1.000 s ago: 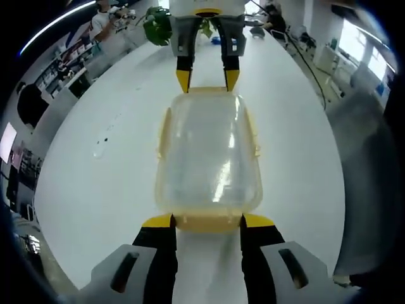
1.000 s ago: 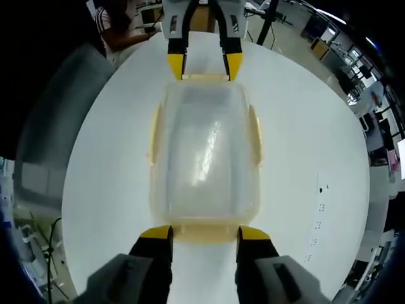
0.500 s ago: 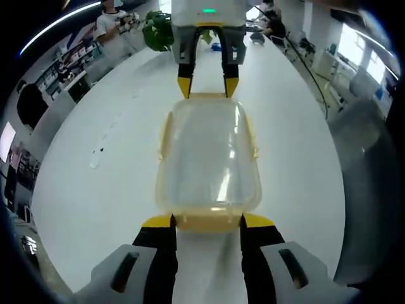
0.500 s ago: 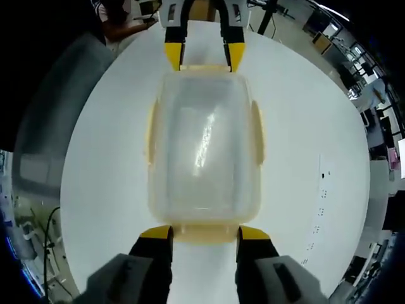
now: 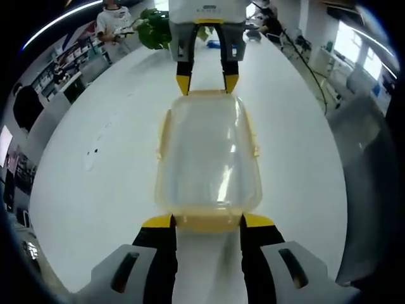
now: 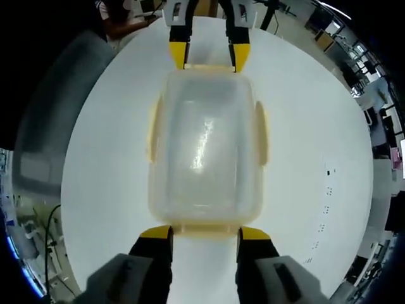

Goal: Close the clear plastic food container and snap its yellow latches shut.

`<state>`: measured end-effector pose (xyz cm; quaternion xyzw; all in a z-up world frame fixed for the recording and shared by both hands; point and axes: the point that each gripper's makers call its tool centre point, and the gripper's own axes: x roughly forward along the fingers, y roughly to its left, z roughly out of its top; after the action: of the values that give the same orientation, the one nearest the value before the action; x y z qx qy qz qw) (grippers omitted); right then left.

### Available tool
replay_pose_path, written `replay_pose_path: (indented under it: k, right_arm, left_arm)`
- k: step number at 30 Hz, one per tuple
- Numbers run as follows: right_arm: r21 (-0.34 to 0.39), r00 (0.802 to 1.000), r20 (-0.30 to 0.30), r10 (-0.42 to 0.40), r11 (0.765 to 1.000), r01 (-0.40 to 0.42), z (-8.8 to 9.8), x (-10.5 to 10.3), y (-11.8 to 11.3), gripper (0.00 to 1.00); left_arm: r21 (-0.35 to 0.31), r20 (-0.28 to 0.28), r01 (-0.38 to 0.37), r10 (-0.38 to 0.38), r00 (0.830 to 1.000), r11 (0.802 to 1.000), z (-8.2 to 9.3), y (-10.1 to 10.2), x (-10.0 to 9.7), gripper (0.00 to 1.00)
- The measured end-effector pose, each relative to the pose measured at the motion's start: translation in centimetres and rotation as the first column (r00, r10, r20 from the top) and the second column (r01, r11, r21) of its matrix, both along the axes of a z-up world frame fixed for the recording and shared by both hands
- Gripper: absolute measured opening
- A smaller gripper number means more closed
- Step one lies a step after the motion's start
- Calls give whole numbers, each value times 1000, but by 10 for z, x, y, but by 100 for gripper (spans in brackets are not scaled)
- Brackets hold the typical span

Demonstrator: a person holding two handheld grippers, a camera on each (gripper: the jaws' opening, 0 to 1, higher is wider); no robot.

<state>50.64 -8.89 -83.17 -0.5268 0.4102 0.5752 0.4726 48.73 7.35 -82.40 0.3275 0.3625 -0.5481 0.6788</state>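
Container (image 5: 209, 152) lid on; L gripper (image 5: 207, 221), R gripper (image 6: 205, 232) fingers open at ends.

surface: white table (image 5: 95, 190) | on it: clear lidded container (image 5: 209, 158), centred

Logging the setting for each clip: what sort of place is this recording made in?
Probably an open-plan office or lab. A long white table holds the clear container, a potted plant stands at its far end, shelving lines one side, and a person stands in the background.
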Motion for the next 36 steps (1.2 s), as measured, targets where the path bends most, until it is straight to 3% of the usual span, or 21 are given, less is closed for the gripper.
replay_pose_path:
  k: [4, 16, 32, 36]
  right_arm:
    - [42, 998, -42, -51, 998, 53, -1, -13, 6, 37]
    - [152, 976, -53, -213, 964, 219, -2, -46, 36, 37]
    - [198, 984, -1, -178, 964, 174, -4, -45, 39, 38]
    - [215, 982, -31, -187, 958, 189, 0, -44, 37, 43]
  left_arm:
    - [23, 4, 62, -62, 998, 998, 0, 8, -2, 36]
    - [43, -19, 214, -214, 977, 976, -2, 35, -8, 37]
    - [43, -45, 177, -175, 983, 983, -4, 38, -15, 38]
    - [-18, -59, 157, -158, 986, 987, -4, 39, -17, 38]
